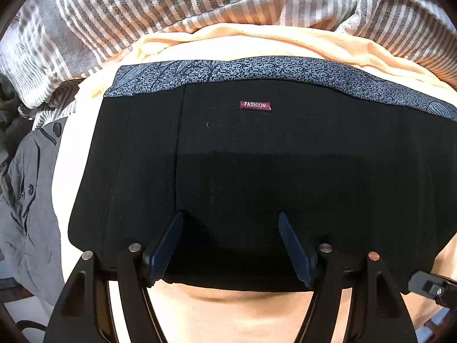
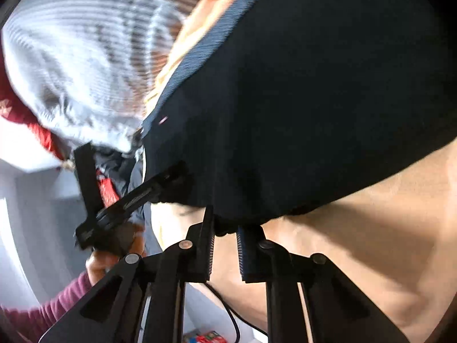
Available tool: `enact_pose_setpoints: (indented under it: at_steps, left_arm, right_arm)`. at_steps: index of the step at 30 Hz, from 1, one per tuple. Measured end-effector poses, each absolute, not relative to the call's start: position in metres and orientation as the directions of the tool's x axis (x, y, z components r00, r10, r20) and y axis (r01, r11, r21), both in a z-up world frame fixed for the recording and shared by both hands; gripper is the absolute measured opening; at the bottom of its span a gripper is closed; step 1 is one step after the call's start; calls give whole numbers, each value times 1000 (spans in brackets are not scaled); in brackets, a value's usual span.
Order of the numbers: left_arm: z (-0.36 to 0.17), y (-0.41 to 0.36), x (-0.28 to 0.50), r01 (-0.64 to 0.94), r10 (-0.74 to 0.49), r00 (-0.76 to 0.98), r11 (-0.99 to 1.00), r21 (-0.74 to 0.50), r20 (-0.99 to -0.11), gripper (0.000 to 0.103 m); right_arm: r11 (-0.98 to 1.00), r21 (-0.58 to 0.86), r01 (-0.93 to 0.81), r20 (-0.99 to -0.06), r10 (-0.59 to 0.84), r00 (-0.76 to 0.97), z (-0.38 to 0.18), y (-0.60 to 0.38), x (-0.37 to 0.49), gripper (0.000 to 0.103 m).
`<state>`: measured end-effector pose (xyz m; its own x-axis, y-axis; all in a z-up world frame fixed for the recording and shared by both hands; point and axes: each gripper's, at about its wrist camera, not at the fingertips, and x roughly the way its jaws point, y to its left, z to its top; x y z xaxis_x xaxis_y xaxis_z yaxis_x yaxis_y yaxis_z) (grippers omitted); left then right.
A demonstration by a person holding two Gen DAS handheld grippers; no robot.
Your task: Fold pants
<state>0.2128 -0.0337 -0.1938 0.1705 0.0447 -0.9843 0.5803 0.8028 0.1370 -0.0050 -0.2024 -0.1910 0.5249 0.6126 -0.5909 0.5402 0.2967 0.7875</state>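
Black pants (image 1: 257,171) lie folded on the bed's cream sheet (image 1: 251,314), near its front edge. Left tool (image 1: 230,245) wide, over the near hem. Right tool (image 2: 225,228) narrow, pinching that hem. Lift evenly and align to the patterned waistband (image 1: 257,70); striped blanket (image 1: 171,5) lies beyond.

1. pants (image 1: 257,171): black, blue-grey speckled waistband (image 1: 257,70), dark red label (image 1: 255,105) with white "FASHION"
2. sheet (image 1: 257,314): pale peach
3. blanket (image 1: 171,0), far: grey/white stripes
4. garment (image 1: 25,200), left: grey
5. pads (image 1: 167,245): dark blue
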Motion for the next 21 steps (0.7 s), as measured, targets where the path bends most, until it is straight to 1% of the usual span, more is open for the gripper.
enact_pose_setpoints:
  at_steps: [1,3,4,5,9,11,12,14,15,16,17,18,21]
  left_arm:
    - [-194,-33,213,581,46,169,802,137,-985,72]
    - [-191,-35,209,576,72,167,802,157,-983,71]
    - [-180,-43,197,579,85,164,799,166,-983,71]
    - [-173,-48,191,589,60,157,795,142,-986,71]
    - [-157,-79,152,652,-69,121,758,27,-990,71]
    - [-167,-99,131,682,-90,90,732,-4,-992,71]
    - [-178,-108,121,692,-80,71,722,-9,-994,71]
    - [-206,-120,103,710,-25,54,704,21,-998,71]
    - [-219,-121,96,718,15,78,693,66,-997,72]
    - [-224,-120,89,727,8,126,680,98,-992,73]
    - [-224,-118,82,733,-2,167,669,122,-986,73]
    - [-223,-116,80,733,-4,171,669,125,-985,73]
    - [-225,-112,83,723,-1,140,683,102,-990,74]
  right_arm:
    - [290,780,554,-594,623,510,-193,-203,-11,4]
    - [298,756,582,-613,635,470,-195,-204,-21,4]
    - [317,740,592,-633,626,455,-191,-206,-25,6]
    - [345,722,599,-659,607,444,-185,-213,-28,8]
    - [442,661,607,-746,479,463,-155,-255,-28,8]
    - [493,619,611,-785,401,472,-146,-280,-20,8]
    - [514,585,627,-811,355,465,-145,-295,-18,8]
    - [536,516,668,-856,295,425,-152,-312,-23,11]
    - [539,478,693,-878,274,393,-163,-320,-26,10]
    - [502,516,694,-857,296,423,-172,-327,-32,5]
    - [443,564,697,-826,312,470,-177,-332,-39,5]
    - [413,583,700,-812,318,489,-178,-333,-43,4]
    - [419,583,696,-812,295,503,-178,-329,-40,4]
